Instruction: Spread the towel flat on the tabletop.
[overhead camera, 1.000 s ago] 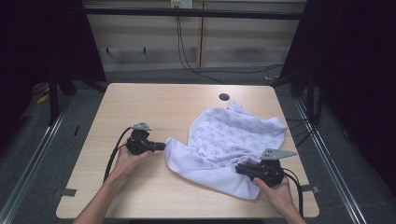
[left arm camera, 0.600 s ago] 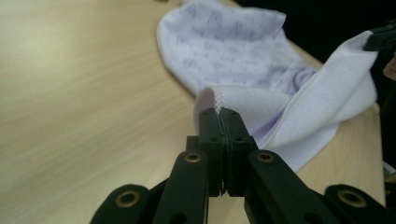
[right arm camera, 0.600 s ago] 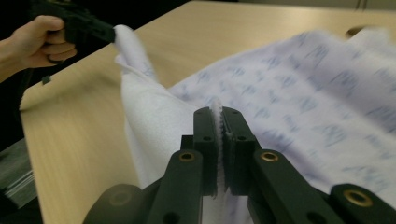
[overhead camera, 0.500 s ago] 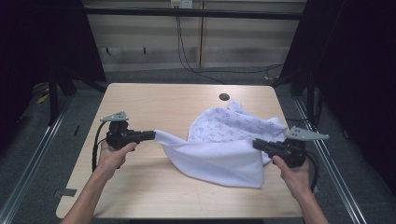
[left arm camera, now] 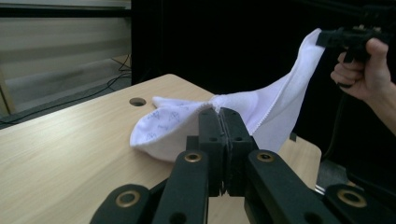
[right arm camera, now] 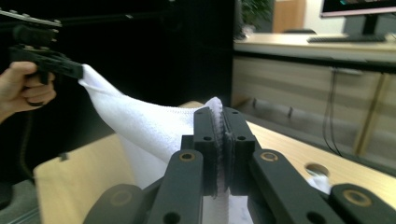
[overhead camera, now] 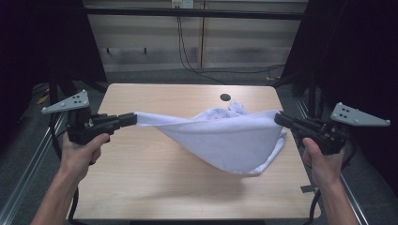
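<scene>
Above the wooden tabletop (overhead camera: pixel 141 159), a white towel (overhead camera: pixel 225 140) hangs stretched between the left gripper (overhead camera: pixel 133 119) and right gripper (overhead camera: pixel 278 118), each pinching a corner.

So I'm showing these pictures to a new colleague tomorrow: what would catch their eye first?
First, the white towel, stretched in the air above the middle of the wooden table, its belly sagging and its far part resting on the tabletop near the round hole. Next, the two holds: the left gripper is clamped on one corner, the right gripper on the other.
</scene>
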